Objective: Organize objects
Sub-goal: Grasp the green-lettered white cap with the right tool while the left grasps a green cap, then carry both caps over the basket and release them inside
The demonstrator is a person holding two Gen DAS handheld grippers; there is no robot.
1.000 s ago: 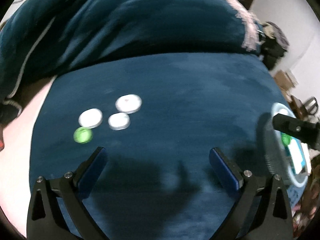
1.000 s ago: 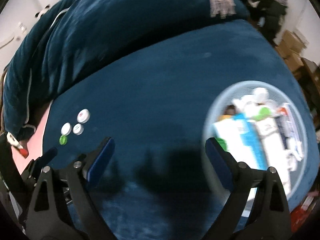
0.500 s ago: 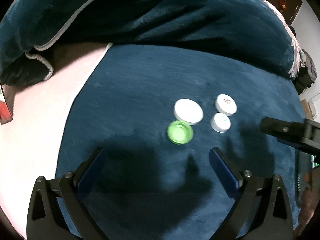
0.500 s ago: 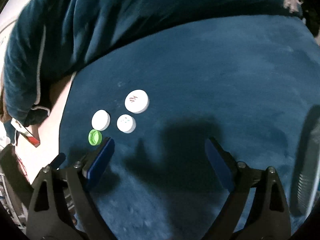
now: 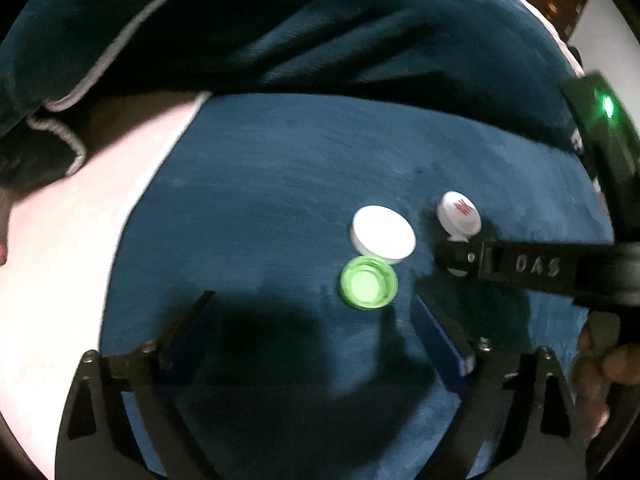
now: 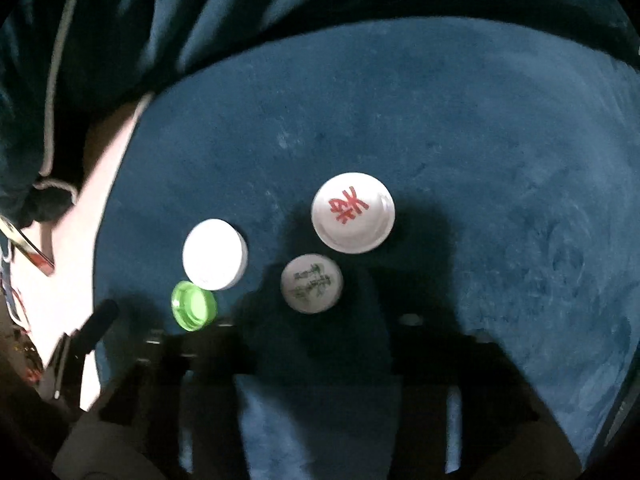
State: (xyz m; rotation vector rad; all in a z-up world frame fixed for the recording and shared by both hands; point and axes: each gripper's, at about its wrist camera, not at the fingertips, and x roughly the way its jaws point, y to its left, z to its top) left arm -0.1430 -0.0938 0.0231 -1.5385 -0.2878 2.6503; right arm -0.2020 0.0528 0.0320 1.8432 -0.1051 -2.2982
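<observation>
Several bottle caps lie close together on the blue plush cover (image 5: 280, 184). A green cap (image 5: 369, 283) lies open side up, touching a plain white cap (image 5: 383, 237). A white cap with a red mark (image 6: 353, 212) and a smaller white cap with green print (image 6: 311, 283) lie beside them. My left gripper (image 5: 314, 314) is open, just short of the green cap. My right gripper (image 6: 316, 344) hovers low over the green-print cap; its fingers are dark and blurred, and one finger (image 5: 464, 258) crosses the left wrist view, covering that cap.
A bunched dark blue blanket (image 5: 280, 28) rises behind the caps. A pale pink sheet (image 5: 68, 248) lies left of the cover's edge. A hand (image 5: 600, 364) grips the right tool at the far right.
Both grippers have swung left from the basket side and closed in on the caps. The right gripper has dropped over the green-print cap, and the basket has left both views.
</observation>
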